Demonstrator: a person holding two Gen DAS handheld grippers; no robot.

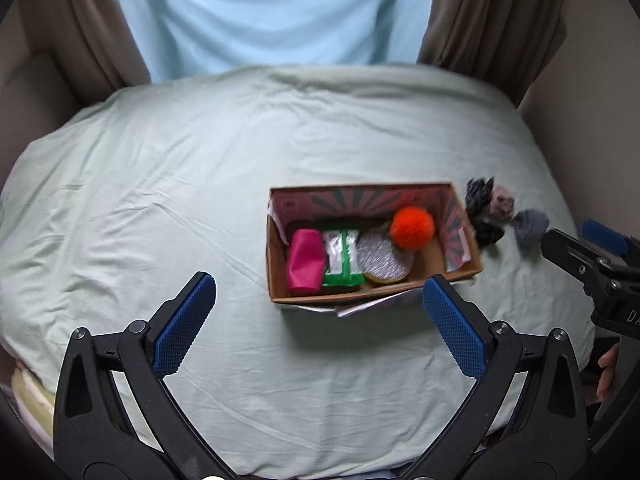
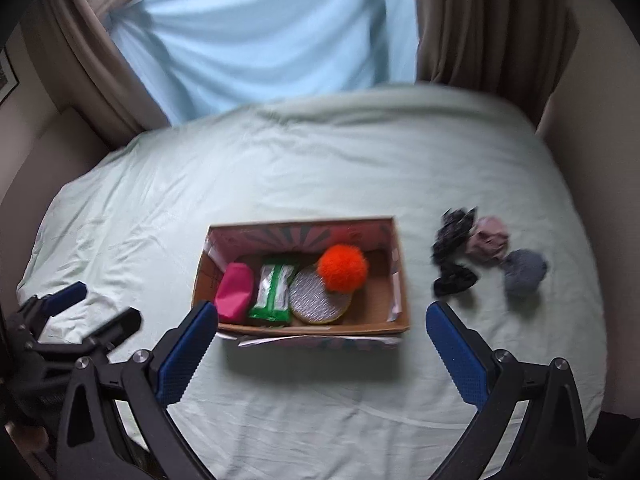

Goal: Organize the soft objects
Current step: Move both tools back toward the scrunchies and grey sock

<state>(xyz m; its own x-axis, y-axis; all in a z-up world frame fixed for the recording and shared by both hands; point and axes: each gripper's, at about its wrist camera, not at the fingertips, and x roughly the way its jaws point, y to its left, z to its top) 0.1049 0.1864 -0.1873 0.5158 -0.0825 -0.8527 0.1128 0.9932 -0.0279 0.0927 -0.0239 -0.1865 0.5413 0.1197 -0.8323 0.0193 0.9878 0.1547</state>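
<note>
An open cardboard box (image 1: 276,268) (image 2: 402,300) sits on the bed. Inside lie a pink pouch (image 1: 305,267) (image 2: 235,298), a green-and-white packet (image 1: 342,258) (image 2: 273,292), a round silver pad (image 1: 380,258) (image 2: 314,296) and an orange pom-pom (image 1: 412,227) (image 2: 342,267). Right of the box lie a black patterned scrunchie (image 1: 480,194) (image 2: 452,236), a pink one (image 1: 503,203) (image 2: 489,238), a grey one (image 1: 530,226) (image 2: 524,270) and a black one (image 1: 488,234) (image 2: 456,280). My left gripper (image 1: 320,328) is open and empty in front of the box. My right gripper (image 2: 322,344) is open and empty, also in front of the box.
The pale green bed sheet (image 1: 200,200) (image 2: 320,160) is wrinkled. A light blue curtain (image 2: 260,40) and brown drapes (image 2: 480,24) hang behind the bed. Walls close in on both sides. The other gripper shows at each view's edge (image 1: 592,264) (image 2: 76,320).
</note>
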